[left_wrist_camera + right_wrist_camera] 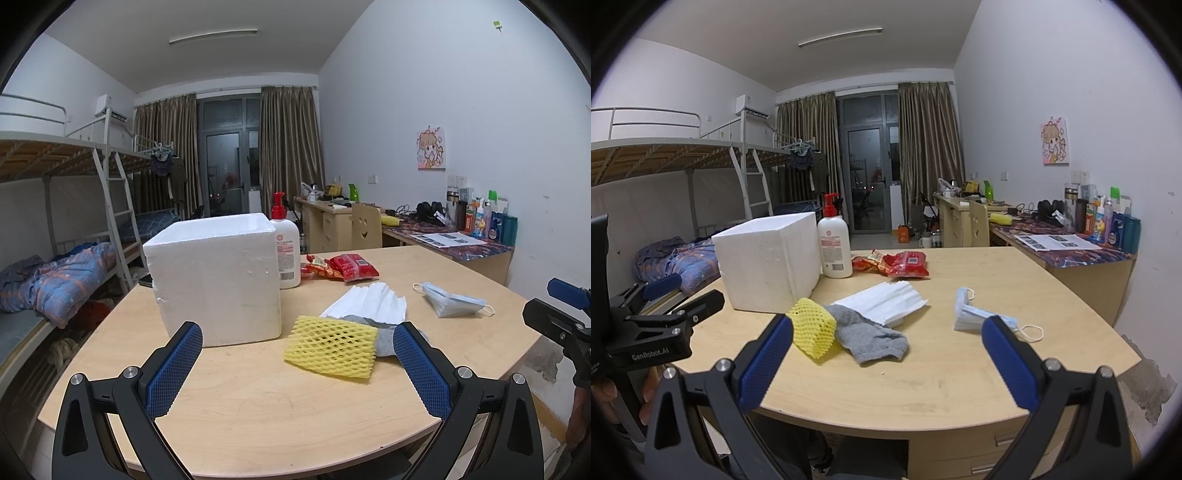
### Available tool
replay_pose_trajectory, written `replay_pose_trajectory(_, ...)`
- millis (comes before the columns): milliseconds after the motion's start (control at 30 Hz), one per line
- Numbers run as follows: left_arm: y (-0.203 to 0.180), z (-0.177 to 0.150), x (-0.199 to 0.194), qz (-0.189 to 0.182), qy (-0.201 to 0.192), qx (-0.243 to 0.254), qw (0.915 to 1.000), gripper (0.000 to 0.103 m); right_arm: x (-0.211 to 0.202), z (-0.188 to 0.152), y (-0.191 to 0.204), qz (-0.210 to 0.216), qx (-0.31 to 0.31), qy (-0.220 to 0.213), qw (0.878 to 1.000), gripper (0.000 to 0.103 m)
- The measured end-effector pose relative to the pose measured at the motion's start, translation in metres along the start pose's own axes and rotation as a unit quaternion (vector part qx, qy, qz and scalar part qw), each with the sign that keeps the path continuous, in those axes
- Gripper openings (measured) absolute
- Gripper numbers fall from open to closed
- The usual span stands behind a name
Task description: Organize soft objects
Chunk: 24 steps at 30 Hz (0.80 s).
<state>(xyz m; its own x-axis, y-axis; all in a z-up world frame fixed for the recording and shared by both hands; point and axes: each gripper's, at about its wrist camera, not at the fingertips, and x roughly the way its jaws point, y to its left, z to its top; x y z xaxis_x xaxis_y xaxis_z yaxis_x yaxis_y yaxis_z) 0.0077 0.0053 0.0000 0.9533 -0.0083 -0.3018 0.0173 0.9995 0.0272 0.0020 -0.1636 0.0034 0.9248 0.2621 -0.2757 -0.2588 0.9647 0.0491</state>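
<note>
A white foam box [216, 280] [768, 262] stands on the left of the wooden table [258, 406] [942, 376]. In front of it lie a yellow foam net [330, 347] [812, 326], a grey sock [386, 341] [871, 338], a white folded sheet [369, 301] [882, 299] and a blue face mask [448, 301] [971, 315]. My left gripper [297, 336] hangs open above the table's near edge, the net lying between its fingers' line of sight. My right gripper [886, 330] is open too, facing the sock. Both hold nothing.
A white pump bottle [286, 247] [833, 243] and red snack packets [341, 267] [897, 264] sit behind the box. A bunk bed [74, 229] is at left; cluttered desks [461, 240] [1071, 243] line the right wall. A hand [609, 402] holds the left gripper's body [653, 328].
</note>
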Motion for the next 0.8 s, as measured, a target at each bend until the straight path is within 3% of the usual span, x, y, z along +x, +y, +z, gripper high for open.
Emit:
replay_pose_trajectory(433,-0.001,0.003,0.01,-0.004,0.008,0.0,1.0,0.103,0.007,0.003,-0.003,0.0,-0.001,0.005,1.0,0.103)
replay_pose_trajectory(800,-0.008,0.003,0.059,-0.026,0.055,0.001,0.9982,0.103,0.045,0.005,-0.023,-0.014,0.008,0.036,0.999,0.103)
